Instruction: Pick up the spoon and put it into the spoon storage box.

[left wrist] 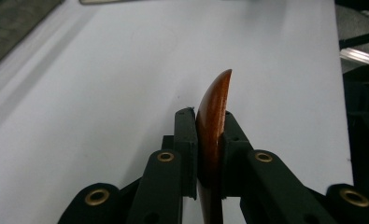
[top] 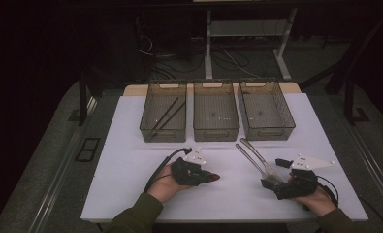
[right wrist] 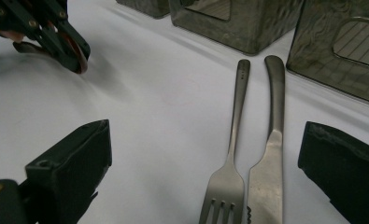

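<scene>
My left gripper [top: 206, 175] lies on its side on the white mat and is shut on a glossy brown wooden utensil [left wrist: 215, 107], whose curved tip pokes out past the pads. The tip [top: 213, 177] points right towards the other hand. In the right gripper view this left gripper [right wrist: 77, 63] sits at the top left. My right gripper [right wrist: 205, 128] is open, its jaws standing wide on either side of a metal fork [right wrist: 233, 140] and a metal knife [right wrist: 273, 140]. Both lie side by side on the mat, handles pointing to the bins; the pads touch neither.
Three smoky clear bins stand in a row at the back of the mat: left [top: 162, 133], middle [top: 215, 133], right [top: 269, 132]. Black chopsticks [top: 166, 116] lie in the left bin. The white mat [top: 131, 165] ends near the person's sleeves.
</scene>
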`<state>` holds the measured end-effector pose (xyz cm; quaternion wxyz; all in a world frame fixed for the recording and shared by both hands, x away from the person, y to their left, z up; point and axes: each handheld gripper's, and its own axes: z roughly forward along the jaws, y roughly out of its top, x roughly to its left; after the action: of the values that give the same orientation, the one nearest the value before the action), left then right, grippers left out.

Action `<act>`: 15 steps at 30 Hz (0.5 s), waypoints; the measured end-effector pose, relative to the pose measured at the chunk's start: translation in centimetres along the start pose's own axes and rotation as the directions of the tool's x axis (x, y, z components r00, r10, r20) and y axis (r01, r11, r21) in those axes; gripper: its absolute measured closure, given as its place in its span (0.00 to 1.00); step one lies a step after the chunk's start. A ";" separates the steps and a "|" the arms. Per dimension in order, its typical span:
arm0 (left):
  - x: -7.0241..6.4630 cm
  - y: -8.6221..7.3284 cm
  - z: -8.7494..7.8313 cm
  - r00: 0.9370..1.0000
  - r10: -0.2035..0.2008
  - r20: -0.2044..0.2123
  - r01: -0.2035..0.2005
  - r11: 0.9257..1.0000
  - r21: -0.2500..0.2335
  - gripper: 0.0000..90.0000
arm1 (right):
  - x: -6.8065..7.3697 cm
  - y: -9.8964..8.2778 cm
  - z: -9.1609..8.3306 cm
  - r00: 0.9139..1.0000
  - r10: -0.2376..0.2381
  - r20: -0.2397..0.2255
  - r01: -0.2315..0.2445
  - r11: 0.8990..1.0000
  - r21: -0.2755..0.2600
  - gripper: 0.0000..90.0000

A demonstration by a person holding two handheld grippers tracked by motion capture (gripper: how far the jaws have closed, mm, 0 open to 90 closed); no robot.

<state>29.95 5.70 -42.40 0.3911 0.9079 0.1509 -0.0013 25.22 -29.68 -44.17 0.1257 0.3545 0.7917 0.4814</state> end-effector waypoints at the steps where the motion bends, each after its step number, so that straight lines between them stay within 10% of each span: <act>1: 0.0 0.0 -0.1 1.000 -0.002 -0.003 0.002 1.000 -0.006 0.89 | 0.1 0.0 0.1 1.000 0.000 -0.003 0.000 1.000 0.001 0.02; 15: 0.8 1.0 -1.8 0.999 -0.037 -0.027 0.034 0.994 -0.105 0.89 | 0.1 0.0 0.2 1.000 -0.006 0.011 0.006 1.000 0.007 0.02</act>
<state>30.79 6.53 -40.55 0.4357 0.8833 0.1727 0.0129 25.21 -29.48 -44.27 0.1304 0.3551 0.7938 0.4763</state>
